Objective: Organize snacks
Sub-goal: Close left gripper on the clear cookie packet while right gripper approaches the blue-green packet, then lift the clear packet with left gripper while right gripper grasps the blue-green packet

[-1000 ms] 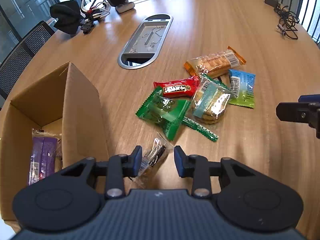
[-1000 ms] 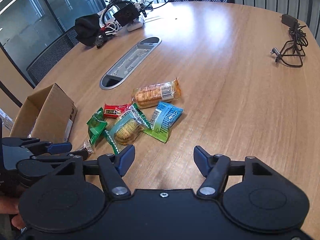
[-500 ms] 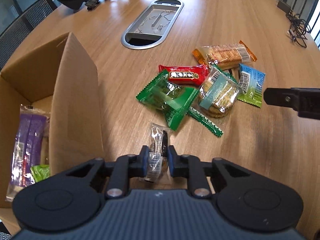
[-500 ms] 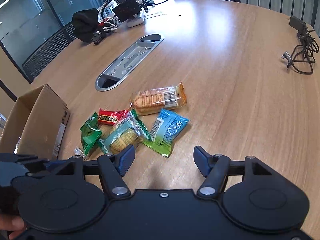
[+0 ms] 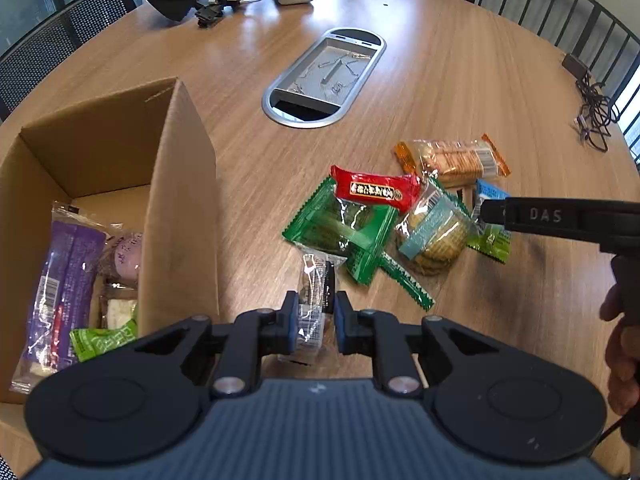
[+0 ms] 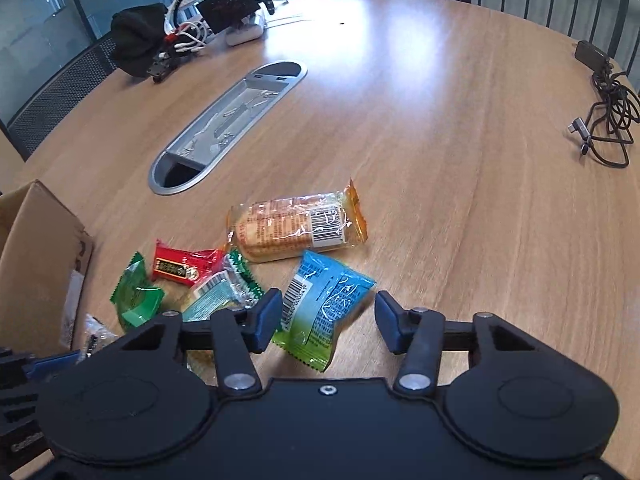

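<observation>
My left gripper (image 5: 316, 320) is shut on a small clear snack packet (image 5: 314, 292) and holds it just right of the open cardboard box (image 5: 180, 184), which holds a purple pack (image 5: 64, 280) and other snacks. My right gripper (image 6: 326, 318) is open, its fingers on either side of the blue and green packet (image 6: 324, 304). On the table lie a green packet (image 5: 344, 228), a red bar (image 5: 374, 188), a round cookie pack (image 5: 434, 232) and an orange cracker pack (image 6: 296, 228).
A metal cable hatch (image 5: 324, 80) is set into the wooden table (image 6: 440, 120). Black cables and chargers (image 6: 604, 120) lie at the right edge. A power strip, wires and a black pouch (image 6: 140, 40) sit at the far left. Chairs ring the table.
My left gripper closed on the clear packet and lifted it slightly. My right gripper moved forward and down over the blue and green packet, still open.
</observation>
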`<state>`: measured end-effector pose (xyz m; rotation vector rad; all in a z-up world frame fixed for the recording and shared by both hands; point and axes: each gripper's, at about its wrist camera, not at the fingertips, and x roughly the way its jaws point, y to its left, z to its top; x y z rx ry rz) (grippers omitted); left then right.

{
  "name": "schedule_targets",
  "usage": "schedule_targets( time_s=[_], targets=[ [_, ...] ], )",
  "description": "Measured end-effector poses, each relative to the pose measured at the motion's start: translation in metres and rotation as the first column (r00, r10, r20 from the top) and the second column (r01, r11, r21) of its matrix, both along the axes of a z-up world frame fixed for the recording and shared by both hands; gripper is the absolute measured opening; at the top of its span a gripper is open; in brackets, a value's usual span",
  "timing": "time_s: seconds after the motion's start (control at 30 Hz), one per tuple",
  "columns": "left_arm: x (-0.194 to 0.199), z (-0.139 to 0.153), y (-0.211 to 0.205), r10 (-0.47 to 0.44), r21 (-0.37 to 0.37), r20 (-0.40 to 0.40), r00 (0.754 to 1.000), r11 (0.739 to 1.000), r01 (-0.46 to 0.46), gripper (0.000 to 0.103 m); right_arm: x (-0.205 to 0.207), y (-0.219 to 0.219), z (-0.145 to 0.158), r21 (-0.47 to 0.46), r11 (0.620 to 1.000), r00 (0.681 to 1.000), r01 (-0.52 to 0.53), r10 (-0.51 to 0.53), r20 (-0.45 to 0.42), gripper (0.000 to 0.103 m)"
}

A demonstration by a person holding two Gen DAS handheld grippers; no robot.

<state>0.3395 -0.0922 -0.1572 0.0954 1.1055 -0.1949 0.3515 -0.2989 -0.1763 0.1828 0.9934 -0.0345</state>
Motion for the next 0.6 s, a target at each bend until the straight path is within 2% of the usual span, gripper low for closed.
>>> schedule_targets(
  time_s=[0.33,0.6],
  targets=[
    [0.001,0.007,0.003,0.031,-0.045,0.018,0.999,0.999,-0.030,0.018,0.016,0.006,-0.008,-0.046,0.999,1.000,0.004,-0.005,-0.014,0.050],
    [-0.004,0.013,0.005,0.029,-0.057,0.027,0.999,0.998,-0.028,0.018,0.009,0.006,-0.006,-0.121,0.993,0.999,-0.002,-0.002,-0.038,0.051]
  ],
)
